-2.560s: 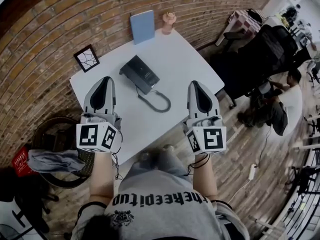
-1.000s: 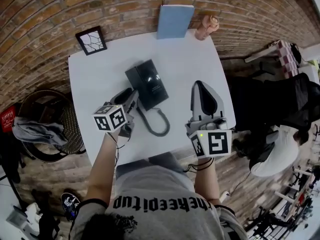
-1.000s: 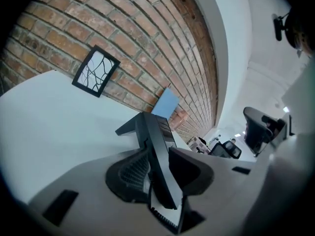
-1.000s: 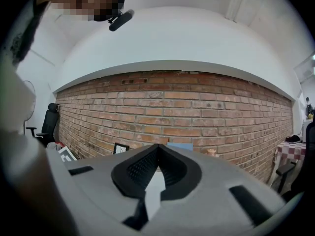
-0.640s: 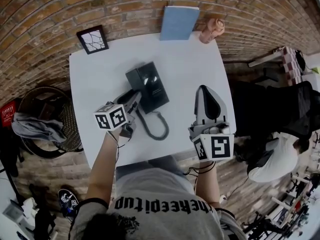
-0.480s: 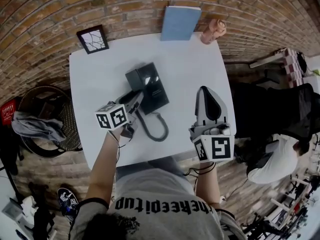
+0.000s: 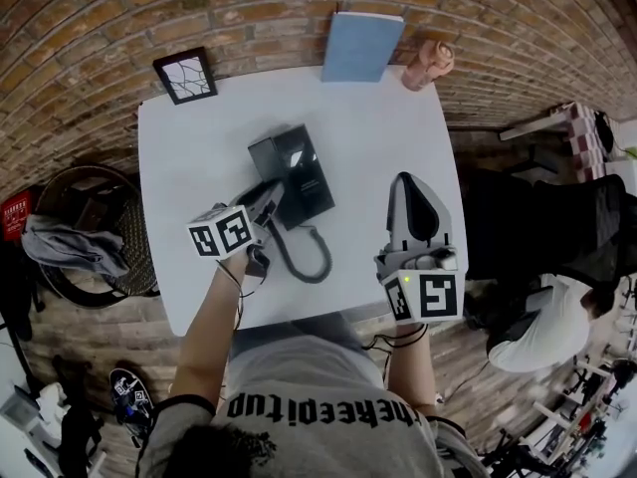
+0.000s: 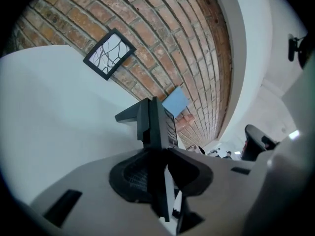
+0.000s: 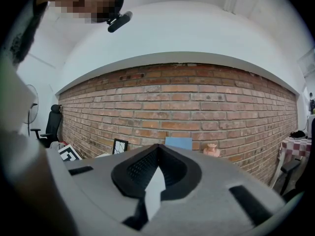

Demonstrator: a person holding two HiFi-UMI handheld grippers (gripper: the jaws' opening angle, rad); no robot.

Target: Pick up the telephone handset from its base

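Near the middle of the white worktop (image 7: 199, 147) sits a black telephone base (image 7: 307, 172), angled toward the far right corner. Its coiled cord (image 7: 304, 257) loops toward the near edge. The handset (image 7: 264, 162) lies along the base's left side. The left gripper (image 7: 271, 193) reaches it from the near left, and in the left gripper view its jaws are clenched on the handset (image 8: 156, 122), which shows edge-on as a thin dark slab between the pads. Whether the handset rests in the cradle or is raised off it cannot be made out.

The right gripper (image 7: 410, 182) hovers over the right edge, well apart from the phone. Its jaws are pressed together with nothing between them (image 9: 157, 149).

Along the far edge, against the brick wall (image 7: 100, 18), stand a small framed picture (image 7: 186, 75) at the left corner, a blue book (image 7: 361, 46) propped upright, and a small pink pot (image 7: 430, 63) at the right corner. What the pot holds cannot be seen.

Beyond the left edge, on the floor, is a round dark basket-like thing (image 7: 109, 272) with a grey cloth (image 7: 65, 242) draped over it.
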